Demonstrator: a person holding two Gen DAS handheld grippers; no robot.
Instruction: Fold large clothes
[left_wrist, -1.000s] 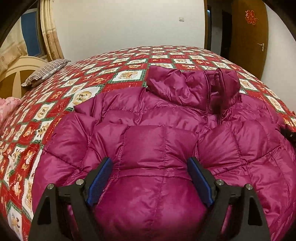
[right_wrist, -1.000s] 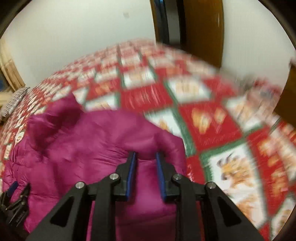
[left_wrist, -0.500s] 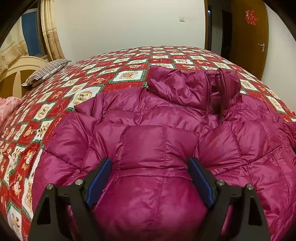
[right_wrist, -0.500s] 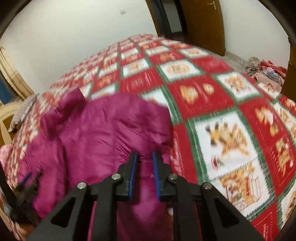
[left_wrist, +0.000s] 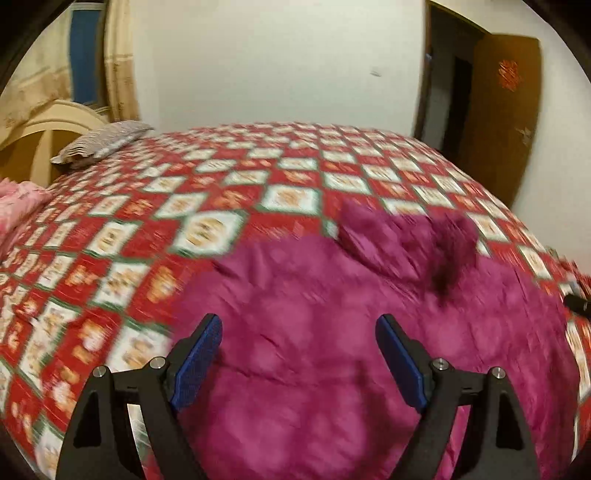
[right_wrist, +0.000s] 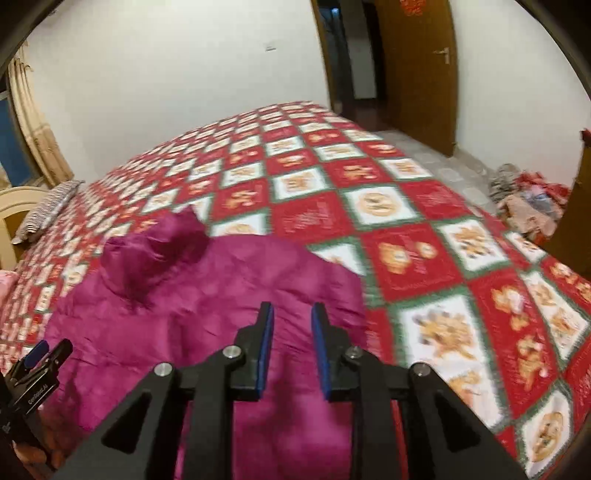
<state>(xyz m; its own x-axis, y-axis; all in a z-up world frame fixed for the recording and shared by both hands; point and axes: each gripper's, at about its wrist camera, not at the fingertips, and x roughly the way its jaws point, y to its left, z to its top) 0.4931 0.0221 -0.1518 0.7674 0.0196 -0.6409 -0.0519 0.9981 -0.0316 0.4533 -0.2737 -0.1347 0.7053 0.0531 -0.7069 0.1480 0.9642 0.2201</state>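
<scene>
A magenta puffer jacket (left_wrist: 332, 295) lies spread on the bed, its collar (left_wrist: 399, 240) bunched up at the far end. My left gripper (left_wrist: 299, 325) hovers above the jacket's near part, open wide, with nothing pressed between its blue pads. In the right wrist view the same jacket (right_wrist: 184, 295) fills the lower left. My right gripper (right_wrist: 292, 310) hangs over its right edge. Its jaws stand a narrow gap apart and are opening; only the jacket lying below shows through the gap, none of it pinched. The left gripper (right_wrist: 37, 358) shows at the lower left edge.
A red, white and green patchwork bedspread (right_wrist: 443, 258) covers the whole bed. A striped pillow (left_wrist: 99, 142) and a pink cloth (left_wrist: 18, 203) lie by the headboard on the left. A heap of clothes (right_wrist: 528, 206) sits on the floor near the brown door (right_wrist: 417, 74).
Both grippers have lifted up and back from the jacket, so more bedspread shows. The left jaws no longer straddle a bulge of fabric. The right jaws narrowed, then widened a little.
</scene>
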